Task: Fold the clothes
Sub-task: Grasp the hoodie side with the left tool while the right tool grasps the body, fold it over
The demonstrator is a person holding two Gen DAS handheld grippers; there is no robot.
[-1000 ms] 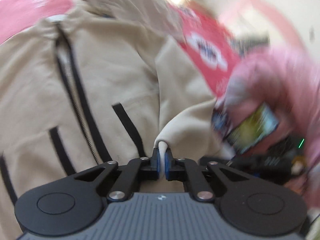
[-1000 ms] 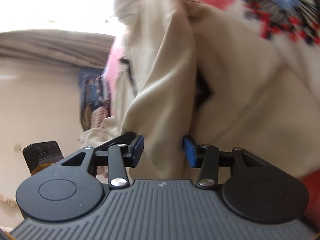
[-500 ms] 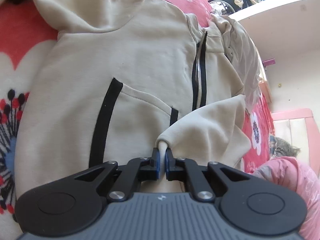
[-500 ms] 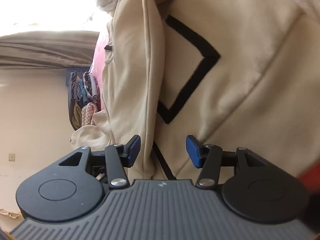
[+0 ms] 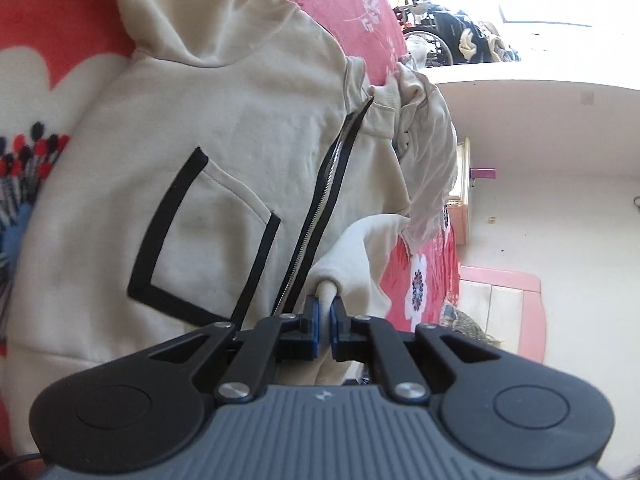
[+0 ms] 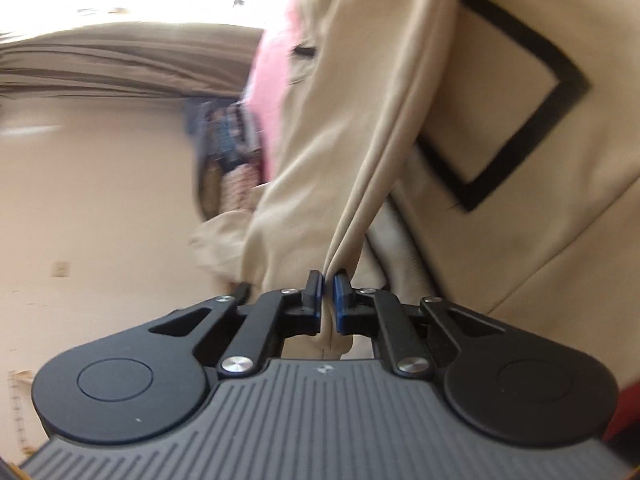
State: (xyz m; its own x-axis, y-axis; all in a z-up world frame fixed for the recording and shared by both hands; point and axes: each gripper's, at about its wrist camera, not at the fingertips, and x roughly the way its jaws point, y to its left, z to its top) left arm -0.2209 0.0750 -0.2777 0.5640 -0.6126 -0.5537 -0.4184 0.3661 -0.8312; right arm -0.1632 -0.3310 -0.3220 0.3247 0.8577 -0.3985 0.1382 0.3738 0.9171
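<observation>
Beige zip-up hooded sweatshirt (image 5: 248,128) with black-trimmed pockets lies spread on a red floral blanket (image 5: 52,32), a fabric fold pinched in the closed left gripper (image 5: 325,304); the right gripper (image 6: 327,280) clamps a gathered edge (image 6: 360,184). Beyond, a pink-framed cabinet (image 5: 520,280) stands by the cream wall.
</observation>
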